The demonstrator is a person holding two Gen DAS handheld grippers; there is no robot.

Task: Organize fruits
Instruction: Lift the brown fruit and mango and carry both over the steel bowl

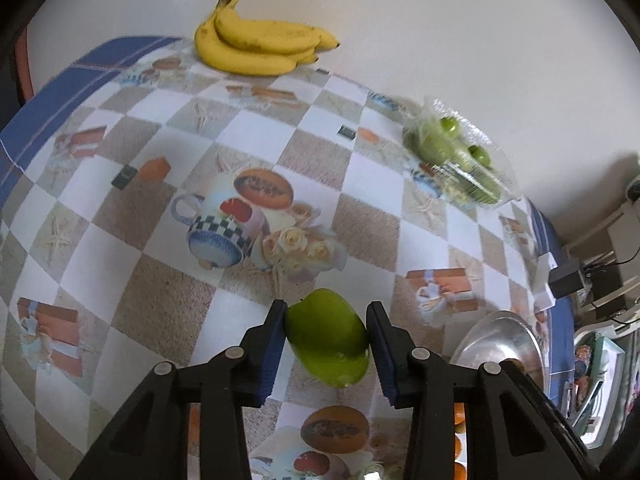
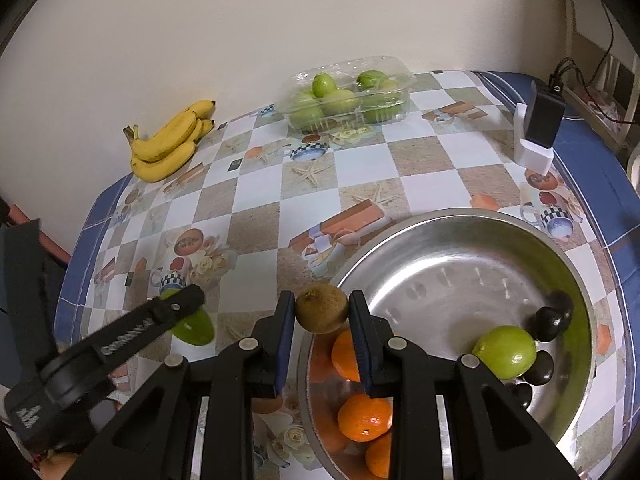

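My left gripper is shut on a green mango, held just above the tablecloth; it also shows in the right wrist view. My right gripper is shut on a brown kiwi at the left rim of a metal bowl. The bowl holds oranges, a green apple and dark plums. A banana bunch lies at the table's far edge by the wall. A clear plastic box of green fruits stands at the back.
The table has a checkered printed cloth with blue borders. A black charger in a white stand sits at the right back of the table. The metal bowl also shows at the left wrist view's lower right. A pale wall runs behind the table.
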